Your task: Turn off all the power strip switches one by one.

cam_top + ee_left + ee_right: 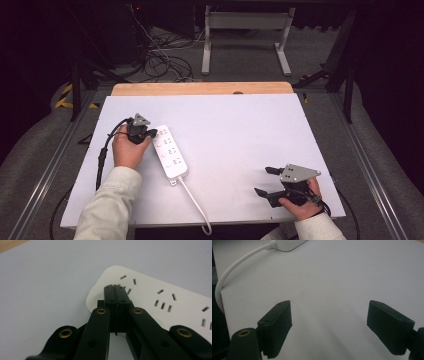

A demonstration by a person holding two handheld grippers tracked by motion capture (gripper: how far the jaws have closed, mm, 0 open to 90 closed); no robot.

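Pressed left gripper (115, 287), jaws together, against strip (170, 151) end; right gripper (268, 181) spread, idle; next, probably a nudge.

My work surface is a flat white rectangular board (240, 135), matt, laid on a light wood tabletop (200, 88) whose far edge sticks out as a strip behind it. Lying directly on the board, left of centre: a white plastic power strip (171, 152) w/ three socket groups, set at a slant, far end twd the back-left, near end twd me. Its white round cable (192, 200) leaves the near end, runs across the board to the front edge & curls over it. Rest of the board: plain, w/ soft shadows.
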